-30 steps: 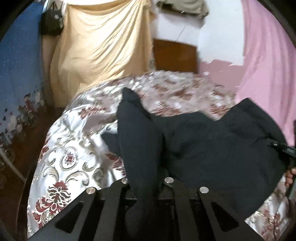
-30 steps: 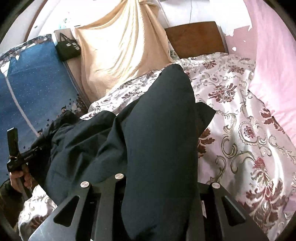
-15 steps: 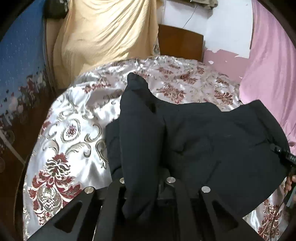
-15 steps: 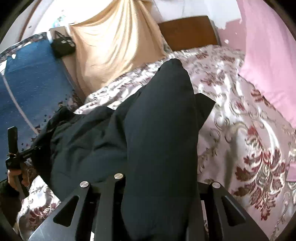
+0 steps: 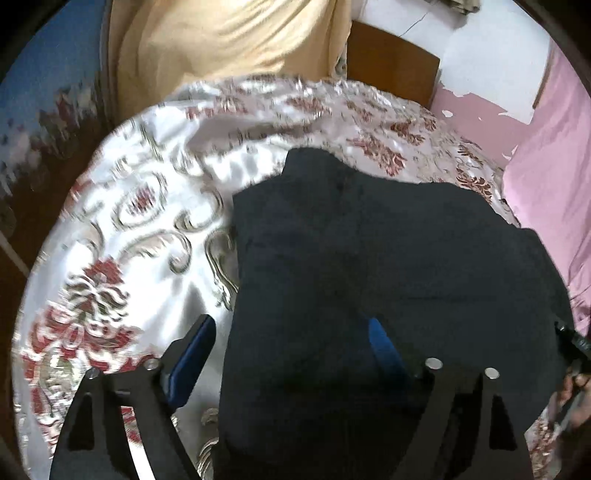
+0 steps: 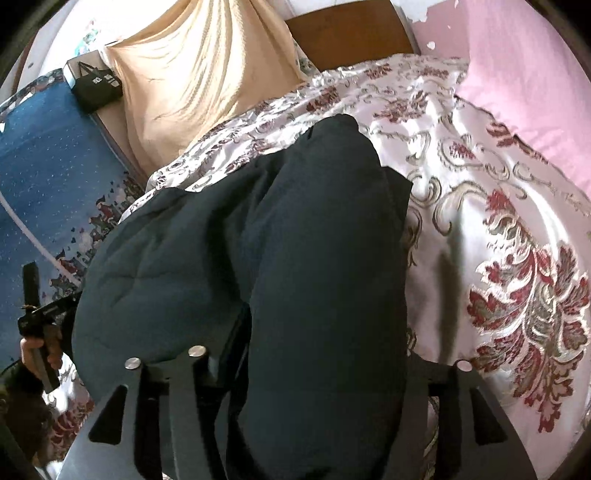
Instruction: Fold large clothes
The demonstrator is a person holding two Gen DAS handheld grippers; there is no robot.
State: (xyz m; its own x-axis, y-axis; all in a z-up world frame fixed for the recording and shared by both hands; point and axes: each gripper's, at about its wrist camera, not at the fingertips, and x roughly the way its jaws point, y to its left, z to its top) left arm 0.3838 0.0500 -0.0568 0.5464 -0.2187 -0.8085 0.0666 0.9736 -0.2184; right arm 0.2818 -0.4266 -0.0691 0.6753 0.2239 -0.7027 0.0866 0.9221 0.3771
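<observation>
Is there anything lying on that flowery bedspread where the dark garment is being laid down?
Nothing visible does. The dark garment drapes between the left claw and right claw, and the floral bedspread around it shows only its own pattern.

Bed covered by glossy white bedspread with red-and-gold floral scrollwork. Wooden headboard at far edge. Beige cloth draped at far left corner; blue patterned fabric along left side; pink fabric along right. White wall, paint peeling. Daylight glare on the bedspread.
</observation>
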